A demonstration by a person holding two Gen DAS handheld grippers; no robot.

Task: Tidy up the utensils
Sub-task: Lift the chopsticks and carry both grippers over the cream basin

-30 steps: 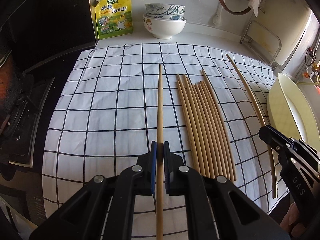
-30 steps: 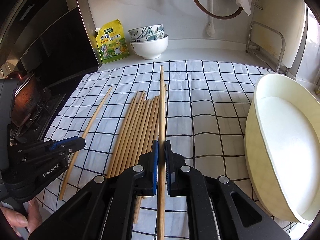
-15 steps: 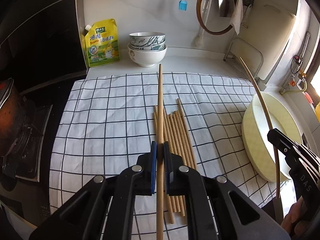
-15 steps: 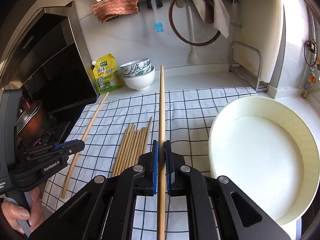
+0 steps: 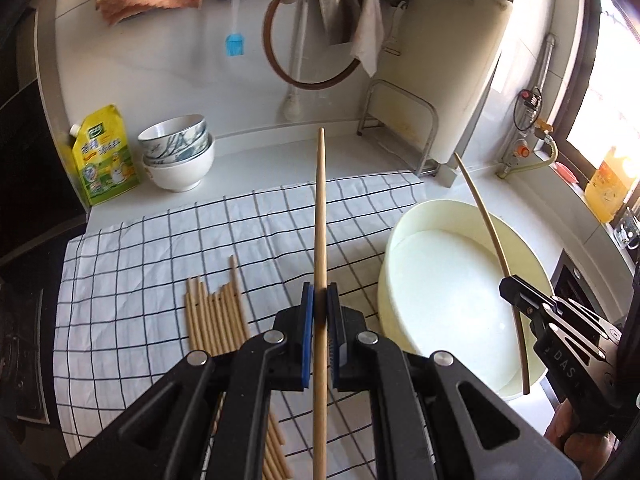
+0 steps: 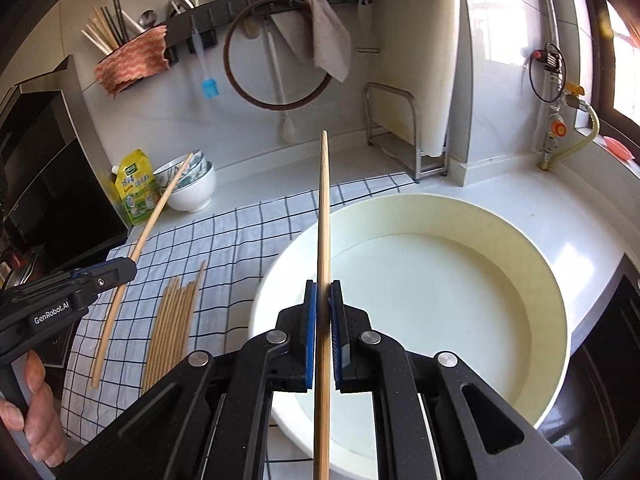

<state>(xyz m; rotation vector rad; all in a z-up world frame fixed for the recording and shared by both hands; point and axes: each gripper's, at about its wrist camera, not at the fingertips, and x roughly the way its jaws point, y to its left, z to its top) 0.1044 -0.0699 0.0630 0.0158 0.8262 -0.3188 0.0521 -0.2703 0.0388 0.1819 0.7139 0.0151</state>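
Note:
My left gripper [image 5: 320, 293] is shut on a single wooden chopstick [image 5: 321, 208], held in the air above the checked cloth [image 5: 132, 264]. My right gripper [image 6: 323, 292] is shut on another chopstick [image 6: 324, 208], which hangs over the cream basin [image 6: 554, 280]. Each gripper also appears in the other's view: the right gripper [image 5: 506, 289] with its chopstick [image 5: 490, 228] over the basin [image 5: 404, 228], and the left gripper [image 6: 129, 267] with its chopstick [image 6: 158, 212] at the cloth's left. A bundle of several chopsticks [image 5: 216, 320] lies on the cloth.
A yellow pouch [image 5: 102, 156] and stacked bowls [image 5: 176, 152] stand at the back left. A wall rail carries a utensil holder with chopsticks [image 6: 108, 36], a blue brush [image 6: 210, 88] and a round hoop [image 6: 280, 56]. A wire rack [image 6: 394, 128] holds a white board. The stove is far left.
Both grippers have risen off the cloth with their chopsticks and swung right toward the basin. The right one is now over it. The bundle stayed on the cloth.

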